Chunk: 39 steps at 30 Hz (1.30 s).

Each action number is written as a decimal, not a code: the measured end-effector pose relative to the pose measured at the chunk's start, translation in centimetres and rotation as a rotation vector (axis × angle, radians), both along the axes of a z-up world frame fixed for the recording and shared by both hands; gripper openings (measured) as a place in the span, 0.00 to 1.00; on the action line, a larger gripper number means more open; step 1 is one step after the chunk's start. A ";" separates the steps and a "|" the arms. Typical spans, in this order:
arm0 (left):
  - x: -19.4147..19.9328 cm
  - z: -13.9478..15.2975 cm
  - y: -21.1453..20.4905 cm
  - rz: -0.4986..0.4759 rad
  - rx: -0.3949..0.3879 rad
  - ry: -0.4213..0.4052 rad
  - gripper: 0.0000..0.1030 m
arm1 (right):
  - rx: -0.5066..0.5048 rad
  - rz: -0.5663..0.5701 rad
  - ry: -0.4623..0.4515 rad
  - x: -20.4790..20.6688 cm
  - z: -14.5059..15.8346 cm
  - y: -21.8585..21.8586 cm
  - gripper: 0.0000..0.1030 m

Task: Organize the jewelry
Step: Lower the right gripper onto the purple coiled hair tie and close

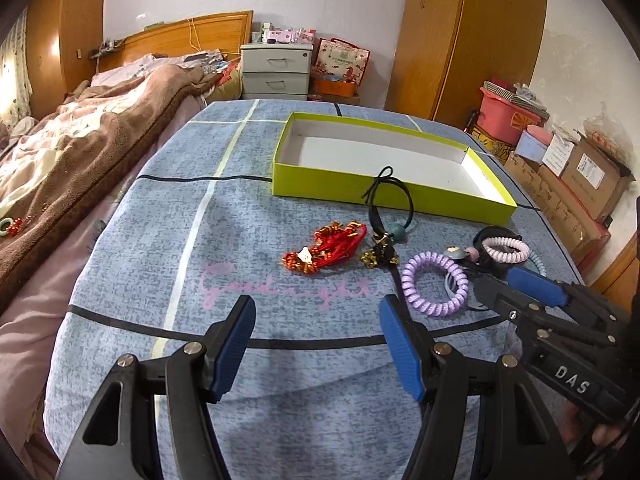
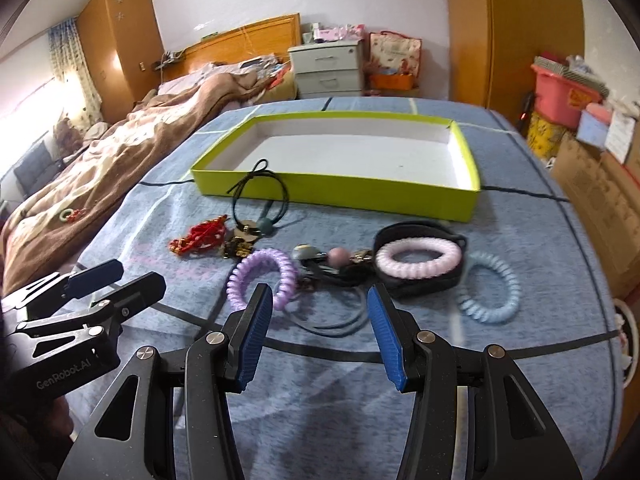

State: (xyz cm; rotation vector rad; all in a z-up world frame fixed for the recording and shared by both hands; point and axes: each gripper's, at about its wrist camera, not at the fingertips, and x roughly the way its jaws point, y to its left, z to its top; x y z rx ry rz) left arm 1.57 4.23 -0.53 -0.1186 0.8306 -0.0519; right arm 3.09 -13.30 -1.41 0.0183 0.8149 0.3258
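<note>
Jewelry lies scattered on the blue patterned cloth in front of an empty lime-green box (image 1: 384, 194) (image 2: 332, 188). A red beaded bracelet (image 1: 324, 252) (image 2: 200, 236) is leftmost, with a gold charm (image 1: 376, 256) beside it. A black hair tie with a teal bead (image 1: 394, 200) (image 2: 260, 200) leans on the box. There are also a purple coil tie (image 1: 436, 284) (image 2: 262, 276), a pink coil tie (image 1: 505, 249) (image 2: 418, 260) on a black band, and a pale blue coil tie (image 2: 490, 292). My left gripper (image 1: 316, 304) (image 2: 120, 280) is open over bare cloth. My right gripper (image 2: 318, 292) (image 1: 508, 284) is open, just short of the purple coil and some dark cords.
A bed with a brown blanket (image 1: 80, 148) runs along the left; a green ring with red beads (image 2: 70, 214) lies on it. A grey nightstand (image 1: 276, 70) and a wardrobe (image 1: 460, 40) stand behind. Cardboard boxes (image 1: 580, 184) and a pink tub (image 2: 560, 88) line the right side.
</note>
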 end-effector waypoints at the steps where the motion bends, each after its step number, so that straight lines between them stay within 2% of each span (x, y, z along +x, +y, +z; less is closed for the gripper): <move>1: 0.2 -0.1 0.4 0.002 -0.008 0.012 0.65 | 0.012 0.009 -0.009 0.1 0.0 0.1 0.49; 15: 1.4 -0.9 2.9 -0.007 -0.072 0.059 0.65 | -0.033 0.040 0.024 1.6 -1.2 2.2 0.48; 17: 1.5 -0.9 3.0 -0.002 -0.062 0.061 0.65 | -0.032 0.037 0.033 1.6 -1.3 2.0 0.37; 19: 1.6 -0.9 3.0 -0.009 -0.061 0.061 0.65 | -0.036 0.034 0.041 1.7 -1.4 2.0 0.30; 24: 1.8 -1.0 2.8 -0.018 -0.062 0.069 0.65 | -0.043 0.038 0.049 1.7 -1.6 2.0 0.29; 30: 2.2 -1.1 3.1 -0.011 -0.063 0.073 0.65 | -0.048 -0.004 0.004 1.0 -0.6 1.4 0.29; 35: 2.5 -1.2 3.1 -0.017 -0.065 0.078 0.65 | -0.014 0.036 -0.021 0.6 0.2 1.9 0.29; 39: 2.7 -1.2 3.2 -0.019 -0.063 0.079 0.65 | -0.030 0.065 0.013 1.0 -0.5 2.8 0.29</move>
